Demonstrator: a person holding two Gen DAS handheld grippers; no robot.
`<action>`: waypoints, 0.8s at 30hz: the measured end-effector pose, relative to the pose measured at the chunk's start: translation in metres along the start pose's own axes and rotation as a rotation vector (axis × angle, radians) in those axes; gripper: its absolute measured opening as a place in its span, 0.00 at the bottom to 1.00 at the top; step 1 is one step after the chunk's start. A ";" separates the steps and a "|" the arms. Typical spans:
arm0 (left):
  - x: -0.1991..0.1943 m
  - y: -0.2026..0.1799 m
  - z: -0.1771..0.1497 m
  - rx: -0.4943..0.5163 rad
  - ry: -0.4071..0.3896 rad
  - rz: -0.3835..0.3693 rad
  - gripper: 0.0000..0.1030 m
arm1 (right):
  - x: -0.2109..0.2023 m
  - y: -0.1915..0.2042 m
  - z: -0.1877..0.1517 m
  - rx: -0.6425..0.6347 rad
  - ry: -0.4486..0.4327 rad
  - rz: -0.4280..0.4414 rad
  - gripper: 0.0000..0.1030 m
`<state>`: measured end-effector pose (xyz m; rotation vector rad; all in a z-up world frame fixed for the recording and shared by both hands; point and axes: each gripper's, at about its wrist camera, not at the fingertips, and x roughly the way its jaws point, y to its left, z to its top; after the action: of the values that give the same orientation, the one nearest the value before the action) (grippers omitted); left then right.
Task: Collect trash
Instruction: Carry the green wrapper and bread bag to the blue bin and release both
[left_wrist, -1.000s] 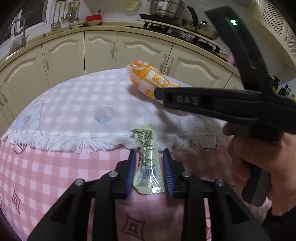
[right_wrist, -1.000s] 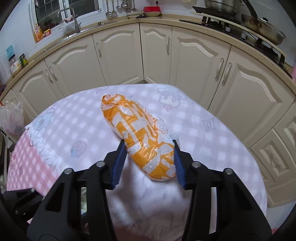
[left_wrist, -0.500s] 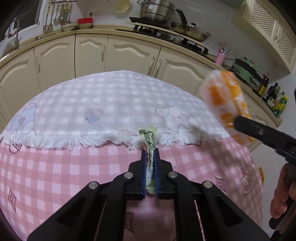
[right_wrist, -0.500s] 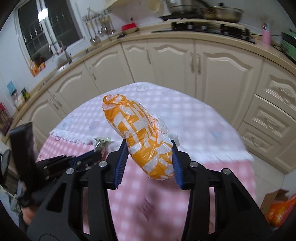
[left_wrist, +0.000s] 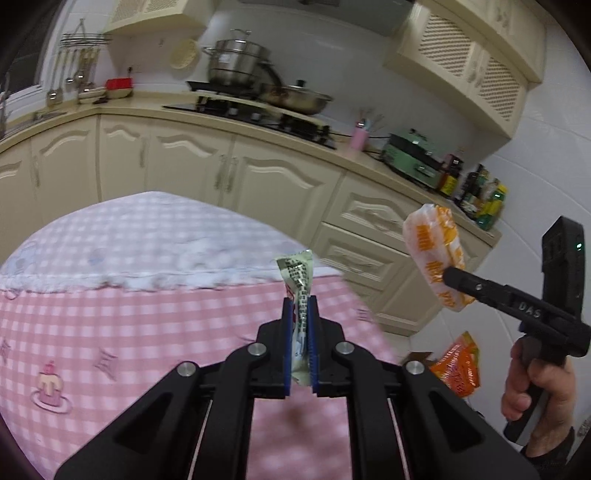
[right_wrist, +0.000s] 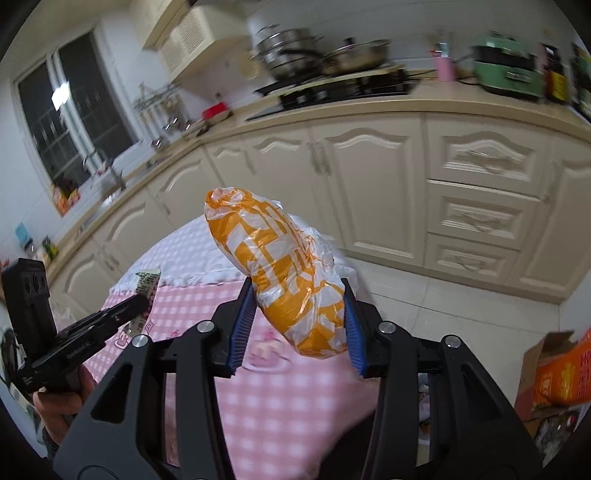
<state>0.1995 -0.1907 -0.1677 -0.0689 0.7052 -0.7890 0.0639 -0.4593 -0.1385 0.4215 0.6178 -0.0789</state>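
Left wrist view: the left gripper (left_wrist: 300, 332) has its blue pads pressed together on a pale green sachet wrapper (left_wrist: 298, 280), which stands up from the jaws toward 12 o'clock, clear of the pink checked tablecloth (left_wrist: 129, 332). At 3 o'clock the right gripper (left_wrist: 458, 277) carries the orange-and-white plastic bag (left_wrist: 432, 254) out past the table edge. The pinch sits low on a thin, slick film, so a quick swing could let the sachet slide out.

Right wrist view: the right gripper (right_wrist: 295, 325) pinches the plastic bag (right_wrist: 280, 266) at its lower end, most of the bulk leaning toward 11 o'clock. That top-heavy, crumpled load may pivot or squeeze free. A cardboard box (right_wrist: 539, 354) with orange packaging sits on the floor at 4 o'clock; whether it is the bin I cannot tell.
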 end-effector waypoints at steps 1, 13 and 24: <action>0.002 -0.014 -0.001 0.015 0.004 -0.017 0.07 | -0.007 -0.009 -0.001 0.011 -0.009 -0.011 0.42; 0.086 -0.173 -0.050 0.191 0.188 -0.217 0.07 | -0.039 -0.190 -0.066 0.339 0.034 -0.220 0.42; 0.217 -0.221 -0.119 0.184 0.452 -0.189 0.07 | 0.006 -0.272 -0.137 0.526 0.178 -0.268 0.43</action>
<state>0.0948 -0.4709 -0.3114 0.2186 1.0594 -1.0627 -0.0594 -0.6512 -0.3398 0.8584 0.8272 -0.4700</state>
